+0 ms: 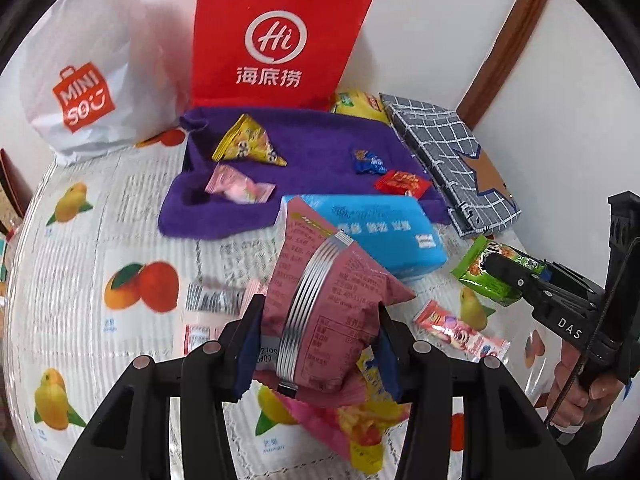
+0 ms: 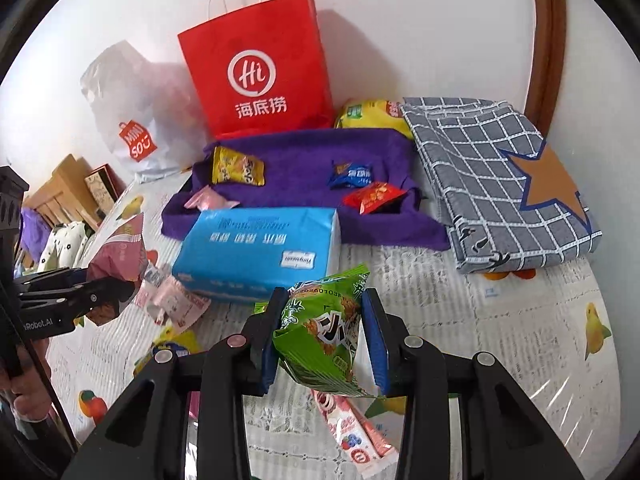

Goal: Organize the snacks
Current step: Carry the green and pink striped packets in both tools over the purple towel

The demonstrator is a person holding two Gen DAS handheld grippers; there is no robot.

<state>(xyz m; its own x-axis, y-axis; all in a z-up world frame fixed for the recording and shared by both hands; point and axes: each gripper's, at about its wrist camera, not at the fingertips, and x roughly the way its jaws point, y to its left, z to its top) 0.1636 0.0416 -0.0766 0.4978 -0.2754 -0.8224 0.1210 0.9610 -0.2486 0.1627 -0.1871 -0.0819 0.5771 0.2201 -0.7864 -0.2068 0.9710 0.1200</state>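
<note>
The left gripper (image 1: 316, 344) is clamping a light, crinkly pink foil snack packet (image 1: 324, 300) mid-body while the right gripper (image 2: 324, 340) is squeezing a puffy green plastic snack pouch (image 2: 324, 340).

A yellow snack bag (image 2: 370, 114) sits half hidden behind the red paper bag (image 2: 260, 72) and checked cloth (image 2: 492, 168); the blue tissue pack (image 1: 384, 232) is partly covered by a pink packet (image 1: 324, 300), its print blurred.

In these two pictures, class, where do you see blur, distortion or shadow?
Left wrist view: the pink packet and the tabletop print beside it smear; the doorframe bows. Right wrist view: sharper; the red bag shadows the wall.
</note>
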